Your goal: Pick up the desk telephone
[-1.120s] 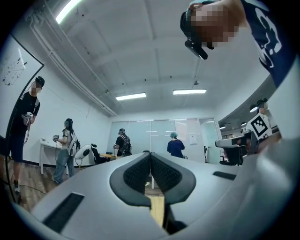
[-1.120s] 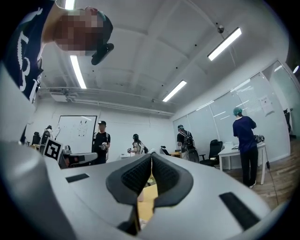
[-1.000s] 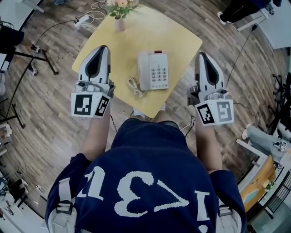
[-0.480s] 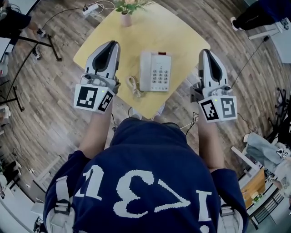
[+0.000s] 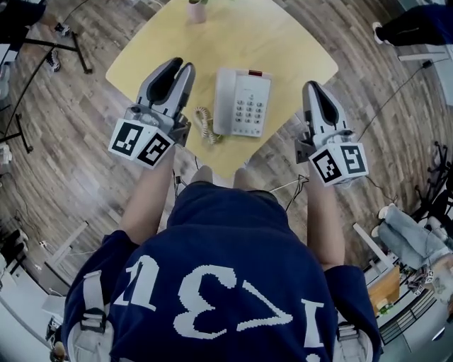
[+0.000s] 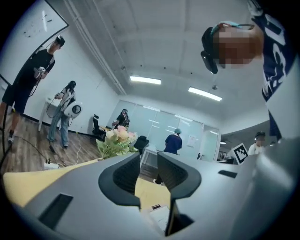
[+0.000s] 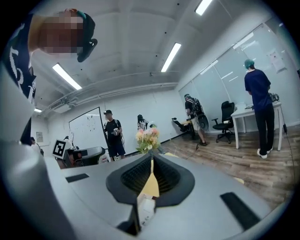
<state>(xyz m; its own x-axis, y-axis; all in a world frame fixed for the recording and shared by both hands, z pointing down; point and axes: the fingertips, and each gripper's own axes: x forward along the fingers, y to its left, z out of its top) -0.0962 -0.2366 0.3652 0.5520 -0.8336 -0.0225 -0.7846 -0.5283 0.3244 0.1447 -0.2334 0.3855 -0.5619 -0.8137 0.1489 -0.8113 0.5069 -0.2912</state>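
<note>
I'm watching the desk telephone (image 5: 242,103), which is lying flat on the yellow table (image 5: 283,42) with its keypad facing up. Its coiled cord (image 5: 205,126) is trailing off its left side. The phone is sitting between my two grippers and neither is touching it.

The left gripper (image 5: 181,66) is hovering over the table just left of the cord, with its fingers pointing away from me and running alongside the phone. In the left gripper view its jaws (image 6: 148,168) are opening. A narrow gap is showing between the pads, with only the tabletop and the room beyond showing through it, so they are gripping nothing.

The right gripper (image 5: 311,86) is hanging by the table's right-hand edge, further from the phone than the left one is. In the right gripper view its fingers (image 7: 152,171) are pressing together, pad against pad, and holding nothing. A bunch of flowers (image 7: 147,138) is standing beyond them.

Compared with half a second ago, the left jaws were shut and are now parting. Both grippers are sitting lower in the head view, with the left one rolled a little. The phone is lying where it was on the table. The pink vase (image 5: 196,10) is now sliding to the top edge of the head view.
</note>
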